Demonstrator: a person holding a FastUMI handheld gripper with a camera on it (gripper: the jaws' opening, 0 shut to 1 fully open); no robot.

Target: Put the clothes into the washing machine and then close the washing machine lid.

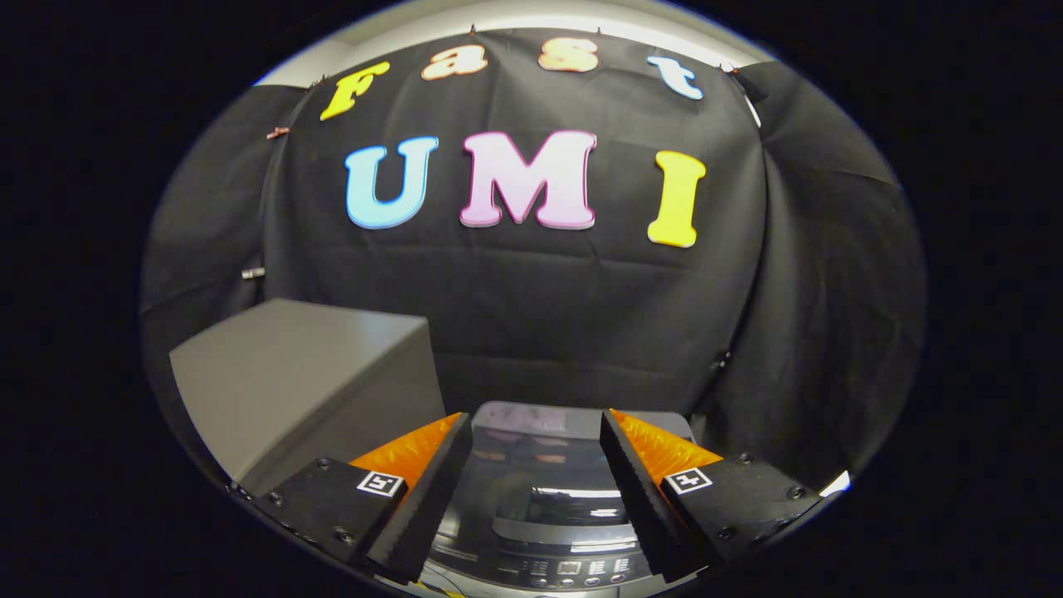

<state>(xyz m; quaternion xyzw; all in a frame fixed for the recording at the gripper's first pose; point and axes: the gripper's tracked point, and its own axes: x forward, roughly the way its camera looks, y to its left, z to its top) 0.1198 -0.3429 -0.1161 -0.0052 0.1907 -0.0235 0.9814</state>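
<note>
The washing machine (pixel 548 507) sits low and close, its dark glossy lid (pixel 544 486) down flat, the control panel (pixel 573 569) along its near edge. It shows between the fingers of the gripper (pixel 527 477), whose jaws stand spread wide, pinching nothing. A grey box (pixel 307 382) stands just left of the machine. Black cloth (pixel 581 316) hangs behind.

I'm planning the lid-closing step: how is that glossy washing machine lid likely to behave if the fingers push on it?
The washing machine lid, seen between the open, empty fingers, looks like a rigid panel, so probably stiff. Its mirror-like reflections suggest the fingers may slip.
</note>
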